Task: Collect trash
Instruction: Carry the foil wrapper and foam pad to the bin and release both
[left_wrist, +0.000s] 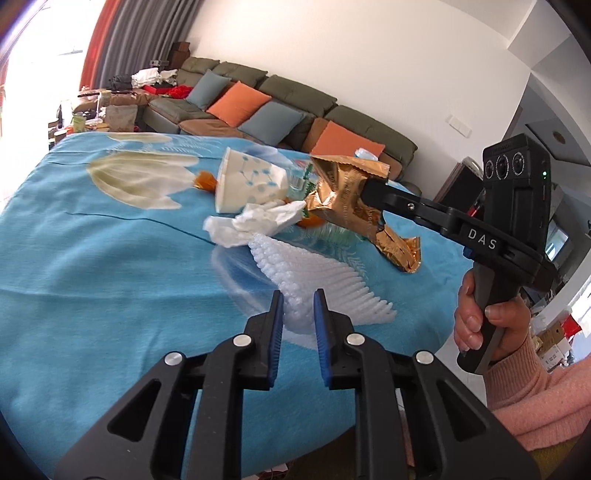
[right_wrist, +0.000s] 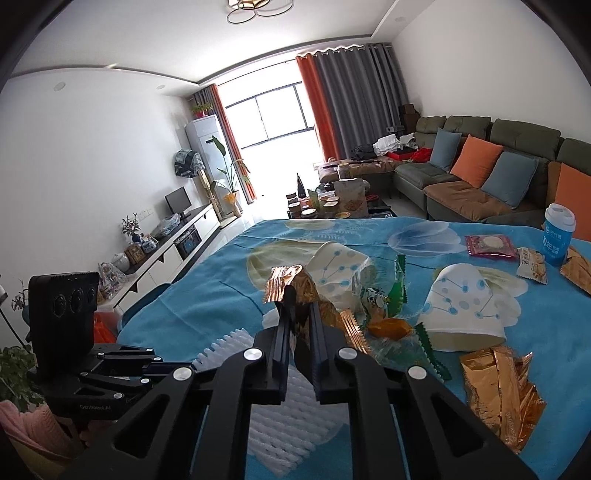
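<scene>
My left gripper (left_wrist: 298, 301) is shut on the near corner of a white foam net (left_wrist: 314, 284), which is lifted off the blue floral tablecloth (left_wrist: 92, 258). Across the pile, my right gripper (left_wrist: 369, 192) is shut on a crumpled gold foil wrapper (left_wrist: 343, 192) and holds it above the cloth. In the right wrist view the same wrapper (right_wrist: 299, 288) is pinched between the right gripper's (right_wrist: 301, 302) narrow jaws, with the foam net (right_wrist: 280, 406) below them. A crumpled white tissue (left_wrist: 255, 221) and a tipped paper cup (left_wrist: 247, 181) lie just behind.
More litter lies on the cloth: a second paper cup (right_wrist: 465, 306), another gold wrapper (right_wrist: 495, 384), green and orange candy wrappers (right_wrist: 391, 325), a pink packet (right_wrist: 489, 245), a snack bag (right_wrist: 532, 264) and an upright blue cup (right_wrist: 559, 234). A sofa (right_wrist: 480, 177) stands behind the table.
</scene>
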